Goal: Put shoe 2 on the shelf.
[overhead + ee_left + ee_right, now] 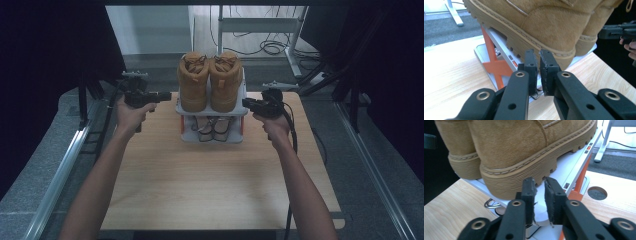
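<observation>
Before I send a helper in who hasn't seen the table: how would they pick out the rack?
On the wooden table, look to the far middle, between the two hands. The rack is the small white two-shelf stand with orange cross braces; it alone carries the tan boots on top, with strappy sandals on the shelf below.

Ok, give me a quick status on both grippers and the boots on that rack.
Left gripper and right gripper at the rack's top shelf edge, jaws slightly apart, nothing held. Tan boots upright on top. Sandals on the lower shelf. Nothing in the way.
</observation>
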The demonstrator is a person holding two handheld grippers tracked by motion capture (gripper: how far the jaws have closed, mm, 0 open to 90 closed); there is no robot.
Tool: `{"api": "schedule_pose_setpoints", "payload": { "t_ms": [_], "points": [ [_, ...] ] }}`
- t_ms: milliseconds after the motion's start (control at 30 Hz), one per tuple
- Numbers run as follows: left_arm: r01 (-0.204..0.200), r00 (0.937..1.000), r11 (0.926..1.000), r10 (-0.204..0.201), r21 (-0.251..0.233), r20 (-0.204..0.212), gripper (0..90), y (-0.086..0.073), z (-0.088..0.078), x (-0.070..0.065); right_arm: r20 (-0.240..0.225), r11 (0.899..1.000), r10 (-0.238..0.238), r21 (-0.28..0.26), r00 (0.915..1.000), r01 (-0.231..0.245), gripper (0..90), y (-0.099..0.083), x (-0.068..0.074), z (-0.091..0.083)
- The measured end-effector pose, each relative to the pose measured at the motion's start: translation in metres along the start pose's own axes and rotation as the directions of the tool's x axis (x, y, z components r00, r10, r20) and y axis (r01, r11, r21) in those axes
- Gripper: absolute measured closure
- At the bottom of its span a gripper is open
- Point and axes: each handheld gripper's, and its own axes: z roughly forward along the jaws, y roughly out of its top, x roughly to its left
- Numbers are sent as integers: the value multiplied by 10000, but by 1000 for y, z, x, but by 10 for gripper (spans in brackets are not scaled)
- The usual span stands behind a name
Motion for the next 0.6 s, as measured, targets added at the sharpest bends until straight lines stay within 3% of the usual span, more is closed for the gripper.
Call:
{"api": "schedule_pose_setpoints", "payload": {
  "t_ms": [200,333,600],
  "points": [
    [-103,9996,9999,106,-137,250,788,-12,-10,-3,-153,9999,-88,-139,9998,86,678,-5,2,-7],
    [-436,9990,9990,436,-68,-32,727,-25,-12,-9,-191,9993,-220,-292,9996,215,635,-11,3,-14],
    [-647,9979,9979,647,-28,-57,672,-53,-14,-16,-302,9976,-389,-584,9988,371,601,-31,2,-29]
  ]
}}
